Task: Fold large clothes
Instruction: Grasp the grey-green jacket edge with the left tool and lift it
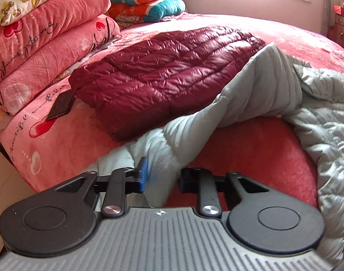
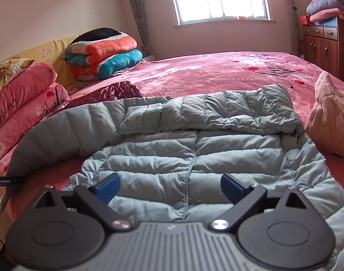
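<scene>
Two grippers: left gripper clamps the jacket sleeve; right gripper hovers, jaws apart. Fold sleeve across jacket.

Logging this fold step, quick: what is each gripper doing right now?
Left gripper: closed on the grey-green puffer jacket's sleeve.
Right gripper: open, holding nothing, above the jacket's front.

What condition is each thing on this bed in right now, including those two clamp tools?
Grey puffer jacket: spread front up, snapped shut, one sleeve lifted.
Maroon puffer jacket: folded, lying flat.
Left gripper: shut on the grey sleeve end.
Right gripper: open, over the grey jacket's front.
Blankets: folded, stacked.
</scene>
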`<state>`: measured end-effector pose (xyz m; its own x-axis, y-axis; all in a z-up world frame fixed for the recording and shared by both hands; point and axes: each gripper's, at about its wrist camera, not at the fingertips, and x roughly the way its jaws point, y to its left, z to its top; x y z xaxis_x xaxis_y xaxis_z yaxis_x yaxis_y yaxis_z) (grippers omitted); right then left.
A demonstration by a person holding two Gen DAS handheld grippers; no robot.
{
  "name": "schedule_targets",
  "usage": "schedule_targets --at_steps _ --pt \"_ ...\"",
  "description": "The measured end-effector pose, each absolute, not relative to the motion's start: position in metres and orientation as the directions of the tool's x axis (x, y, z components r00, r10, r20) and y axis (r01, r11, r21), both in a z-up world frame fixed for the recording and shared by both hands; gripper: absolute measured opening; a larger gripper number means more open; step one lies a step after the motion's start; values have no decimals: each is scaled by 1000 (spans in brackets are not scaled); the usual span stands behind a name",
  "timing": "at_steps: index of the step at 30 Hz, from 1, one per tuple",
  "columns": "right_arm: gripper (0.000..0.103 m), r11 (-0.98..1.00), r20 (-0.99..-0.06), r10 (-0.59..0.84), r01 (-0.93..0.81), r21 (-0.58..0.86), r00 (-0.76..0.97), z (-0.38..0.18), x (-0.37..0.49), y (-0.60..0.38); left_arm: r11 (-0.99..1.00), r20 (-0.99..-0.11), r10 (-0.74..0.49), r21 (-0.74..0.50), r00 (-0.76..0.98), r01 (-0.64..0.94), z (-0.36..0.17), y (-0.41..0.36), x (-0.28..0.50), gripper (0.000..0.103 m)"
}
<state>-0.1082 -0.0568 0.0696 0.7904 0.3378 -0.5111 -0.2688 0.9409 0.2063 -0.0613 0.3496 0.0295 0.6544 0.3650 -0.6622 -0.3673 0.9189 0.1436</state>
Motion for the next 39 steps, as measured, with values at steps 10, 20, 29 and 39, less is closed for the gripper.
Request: schedule_targets --at_steps 10,20,29,39 --pt "96 937 -490 346 -262 233 800 69 -105 -66 933 -607 311 48 731 -357 72 328 -66 13" --pt "96 932 -454 339 -229 281 824 70 -98 -86 974 -538 203 27 818 -224 131 272 -47 11" --pt "96 918 -427 330 -180 354 842 71 -90 -114 988 -510 154 74 847 -135 153 236 -37 11" --pt "96 873 -436 352 -123 471 828 64 -76 -137 965 -604 219 17 767 -262 91 291 -71 19"
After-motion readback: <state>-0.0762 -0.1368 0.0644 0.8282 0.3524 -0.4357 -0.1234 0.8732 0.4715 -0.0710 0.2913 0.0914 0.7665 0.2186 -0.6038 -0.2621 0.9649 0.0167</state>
